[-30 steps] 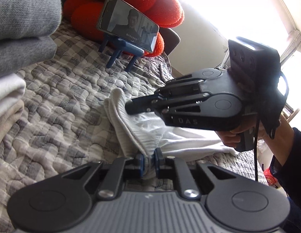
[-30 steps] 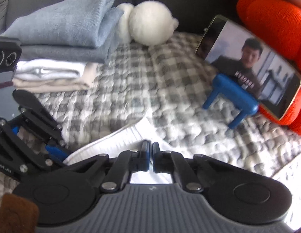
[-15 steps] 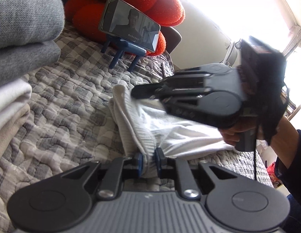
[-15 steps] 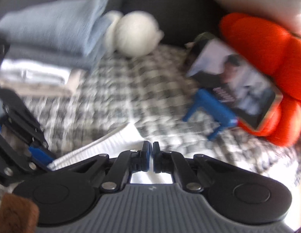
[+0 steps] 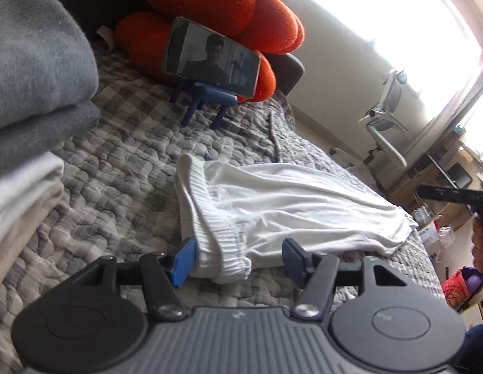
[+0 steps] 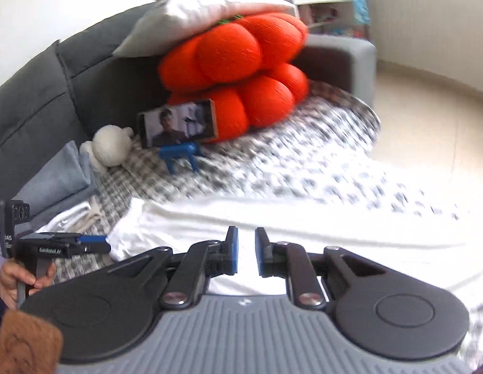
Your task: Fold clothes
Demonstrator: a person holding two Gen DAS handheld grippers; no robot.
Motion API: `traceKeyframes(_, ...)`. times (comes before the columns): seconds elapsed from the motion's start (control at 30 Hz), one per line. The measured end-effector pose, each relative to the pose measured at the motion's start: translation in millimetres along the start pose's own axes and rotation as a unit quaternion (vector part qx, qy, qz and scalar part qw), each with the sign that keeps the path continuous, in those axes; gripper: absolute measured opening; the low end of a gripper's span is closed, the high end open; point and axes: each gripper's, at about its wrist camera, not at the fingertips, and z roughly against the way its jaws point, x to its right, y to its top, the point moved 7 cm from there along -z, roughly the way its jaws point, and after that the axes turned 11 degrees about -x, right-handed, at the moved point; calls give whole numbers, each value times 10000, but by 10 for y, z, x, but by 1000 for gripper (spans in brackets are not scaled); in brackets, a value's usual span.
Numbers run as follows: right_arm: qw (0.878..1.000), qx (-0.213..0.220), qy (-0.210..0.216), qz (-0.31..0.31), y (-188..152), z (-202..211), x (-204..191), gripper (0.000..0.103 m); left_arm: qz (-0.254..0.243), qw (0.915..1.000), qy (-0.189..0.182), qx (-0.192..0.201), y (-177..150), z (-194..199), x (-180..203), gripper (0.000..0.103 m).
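Left gripper [image 5: 238, 258] jaws wide, just been opening, blue pads clear of cloth on both sides; ribbed waistband end of the white garment [image 5: 288, 208] lying between and just ahead of them, near pad beside it but not pressing. Released, by the look of it. Right gripper [image 6: 246, 255] jaws narrow, a slim gap, just been opening too, nothing pinched between the pads; white cloth [image 6: 272, 218] directly below and ahead of them (view blurred, overexposed, contact not readable).

Garment flat on the checked quilt [image 5: 123, 162], long axis running from the waistband at the left jaws away toward the far hem at the quilt's edge, i.e. ahead and rightward of the left jaws, crosswise under the right jaws. Far hem end nearer the right gripper [image 5: 453, 194], seen at the frame edge in the left view; waistband end nearer the left gripper [image 6: 85, 243], seen low and leftward in the right view, held in a hand [image 6: 20, 280].

Further out: folded stack [image 5: 32, 93] left of the left jaws, phone [image 5: 213, 57] on a blue stand [image 5: 204, 99] beyond the garment, orange cushion [image 5: 216, 3] behind that.

Likely next: regrip both ends for another fold along the long axis, right taking the hem, left the waistband (judgement only).
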Motion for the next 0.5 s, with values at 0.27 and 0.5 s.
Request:
traceKeyframes(0.27, 9986, -517, -115, -70, -522, -126, 287, 18, 135, 9968, 754, 207, 9, -164, 50, 19)
traceKeyframes(0.5, 9993, -377, -6, -30, -494, -77, 322, 18, 97, 9988, 427, -204, 170, 26, -23, 5)
